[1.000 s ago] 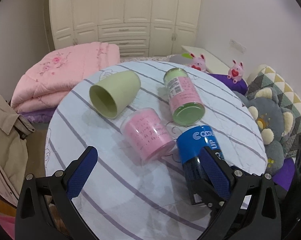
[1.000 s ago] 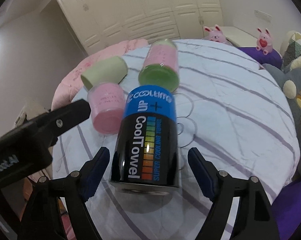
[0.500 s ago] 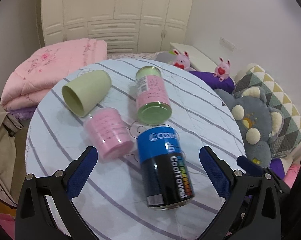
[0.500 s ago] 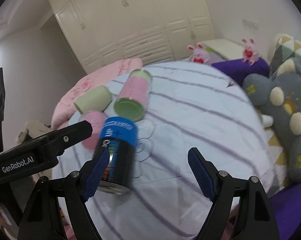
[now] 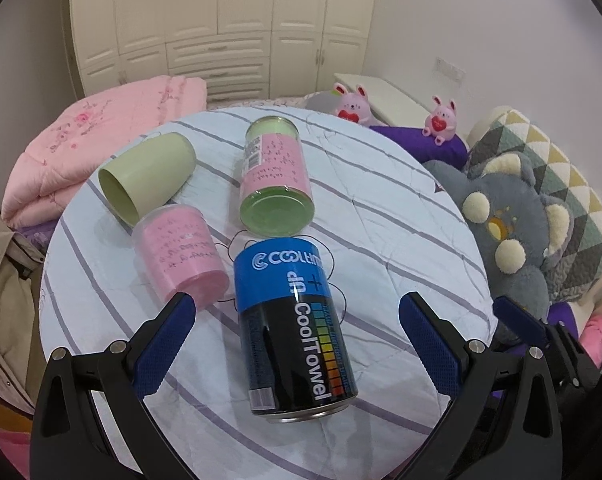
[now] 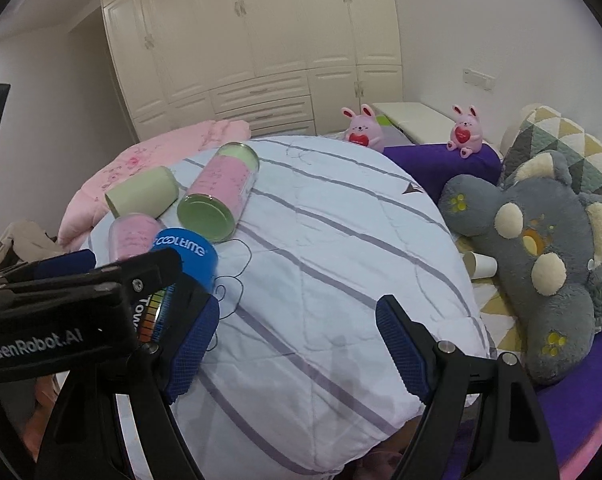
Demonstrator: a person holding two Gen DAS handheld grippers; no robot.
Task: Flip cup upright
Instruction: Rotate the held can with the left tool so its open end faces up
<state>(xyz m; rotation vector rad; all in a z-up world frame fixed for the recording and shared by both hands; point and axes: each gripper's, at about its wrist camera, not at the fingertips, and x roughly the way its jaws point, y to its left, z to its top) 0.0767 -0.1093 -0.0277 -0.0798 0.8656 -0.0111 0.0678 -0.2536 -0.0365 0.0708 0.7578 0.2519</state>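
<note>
Several containers lie on their sides on a round table [image 5: 401, 216] covered with a striped cloth. A light green cup [image 5: 147, 178] lies at the far left with its mouth toward me. A pink cup [image 5: 181, 256] lies in front of it. A pink-and-green can [image 5: 275, 178] lies in the middle. A blue-and-black CoolTowel can [image 5: 295, 328] lies nearest, between the open fingers of my left gripper [image 5: 297, 344]. My right gripper [image 6: 297, 344] is open and empty over the table's near right part; the blue can [image 6: 185, 264] is to its left.
A folded pink quilt [image 5: 101, 136] lies behind the table on the left. A grey plush toy [image 5: 513, 240] and pillows sit on the right. Two pink bunny toys [image 5: 353, 104] stand behind. A paper cup [image 6: 481, 266] lies beside the plush. A white wardrobe fills the back wall.
My right gripper has drawn away to the right of the blue can, which it framed a second ago. My left gripper has swung so the blue can now lies between its fingers.
</note>
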